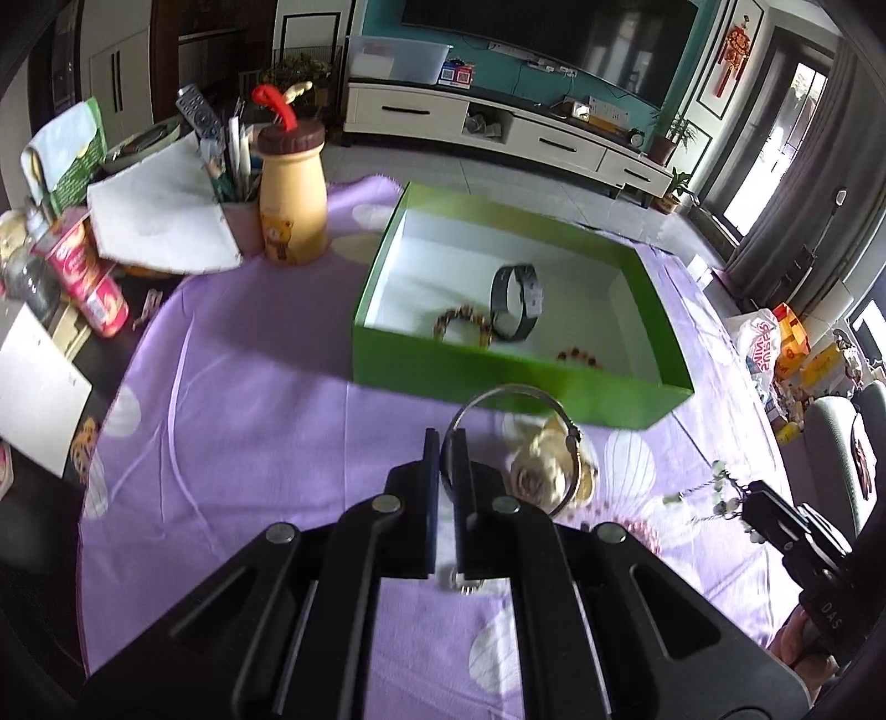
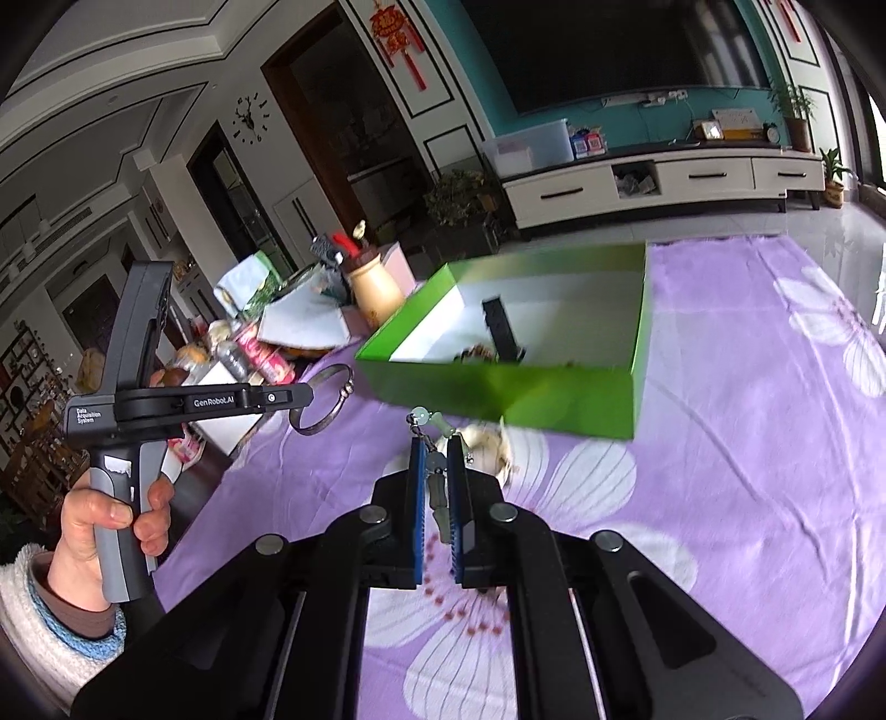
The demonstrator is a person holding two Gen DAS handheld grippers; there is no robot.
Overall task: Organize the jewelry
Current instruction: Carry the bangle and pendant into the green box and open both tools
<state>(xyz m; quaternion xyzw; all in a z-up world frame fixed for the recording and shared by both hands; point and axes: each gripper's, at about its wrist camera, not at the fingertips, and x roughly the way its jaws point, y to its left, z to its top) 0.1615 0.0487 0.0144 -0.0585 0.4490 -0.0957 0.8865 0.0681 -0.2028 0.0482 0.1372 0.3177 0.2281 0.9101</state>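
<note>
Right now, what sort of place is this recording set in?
Most likely a home living room: a large wall-mounted television hangs above a low white media cabinet, and a table with a purple floral cloth holds household clutter and a green box of jewelry.

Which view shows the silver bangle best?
The right wrist view. There the silver bangle shows side-on as a nearly whole ring, clasp included, clamped in the left hand-held gripper against the purple cloth. In the left wrist view the bangle is foreshortened, and the fingers hide its near part.
</note>
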